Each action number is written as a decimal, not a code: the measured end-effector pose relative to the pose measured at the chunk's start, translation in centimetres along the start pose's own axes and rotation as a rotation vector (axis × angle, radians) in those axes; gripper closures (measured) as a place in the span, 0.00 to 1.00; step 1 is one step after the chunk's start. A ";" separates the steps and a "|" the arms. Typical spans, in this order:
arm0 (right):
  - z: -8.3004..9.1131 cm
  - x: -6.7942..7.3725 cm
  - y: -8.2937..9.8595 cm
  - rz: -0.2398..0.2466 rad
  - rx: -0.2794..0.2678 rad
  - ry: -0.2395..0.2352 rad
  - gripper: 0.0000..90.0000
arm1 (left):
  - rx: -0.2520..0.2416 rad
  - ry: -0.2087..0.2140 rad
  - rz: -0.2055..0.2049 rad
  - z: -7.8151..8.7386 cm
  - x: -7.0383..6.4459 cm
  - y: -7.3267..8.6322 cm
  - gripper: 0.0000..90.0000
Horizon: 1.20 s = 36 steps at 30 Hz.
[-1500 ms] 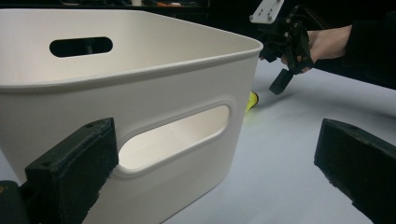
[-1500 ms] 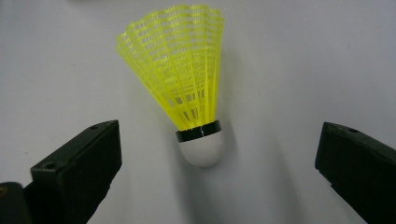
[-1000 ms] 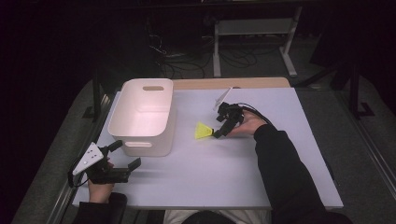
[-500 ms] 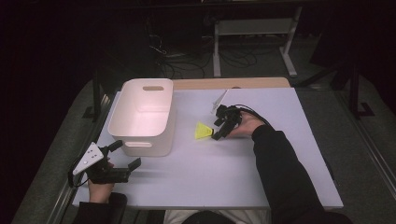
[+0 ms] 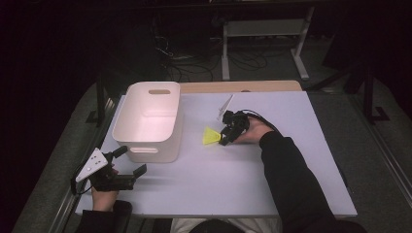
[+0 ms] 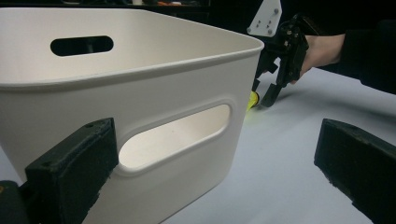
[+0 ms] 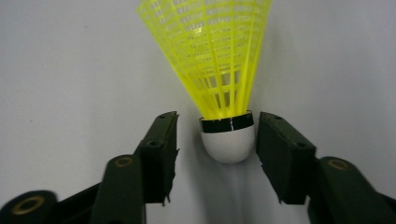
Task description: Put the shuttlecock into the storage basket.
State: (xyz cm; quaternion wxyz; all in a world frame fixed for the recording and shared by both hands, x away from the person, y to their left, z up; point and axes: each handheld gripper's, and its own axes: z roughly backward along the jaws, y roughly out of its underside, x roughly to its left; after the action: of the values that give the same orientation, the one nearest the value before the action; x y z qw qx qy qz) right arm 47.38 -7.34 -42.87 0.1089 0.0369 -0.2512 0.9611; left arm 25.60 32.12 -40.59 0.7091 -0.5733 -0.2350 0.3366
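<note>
shuttlecock [image 7: 227,70] on table [image 5: 272,189] | right gripper [image 7: 217,154] fingers apart, flanking its cork | bin [image 5: 148,121] near | left gripper [image 6: 217,172] fingers apart

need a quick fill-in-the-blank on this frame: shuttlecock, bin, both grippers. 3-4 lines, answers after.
1. The right gripper has its jaws on either side of the shuttlecock's white ____.
2. The shuttlecock's skirt is ____ in colour.
3. The white bin has nothing in it, and the shuttlecock lies on the ____ beside it.
4. The left gripper sits near the bin's front handle slot with its jaws ____.

Missing words: cork; yellow; table; open
</note>
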 end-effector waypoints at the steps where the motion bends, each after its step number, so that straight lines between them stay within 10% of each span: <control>1: 0.0 0.0 0.0 -0.003 0.005 -0.003 0.59 | 0.000 0.000 0.000 0.0 0.0 0.0 0.00; 36: 2.5 1.2 -0.7 0.002 -0.041 0.034 0.70 | -0.002 -0.001 0.001 0.0 0.0 0.0 0.00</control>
State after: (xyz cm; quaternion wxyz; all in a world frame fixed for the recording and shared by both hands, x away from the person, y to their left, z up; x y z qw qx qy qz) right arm 46.46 -7.75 -40.20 0.1129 0.0184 -0.2690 0.9563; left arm 25.60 32.14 -40.57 0.7082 -0.5741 -0.2352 0.3370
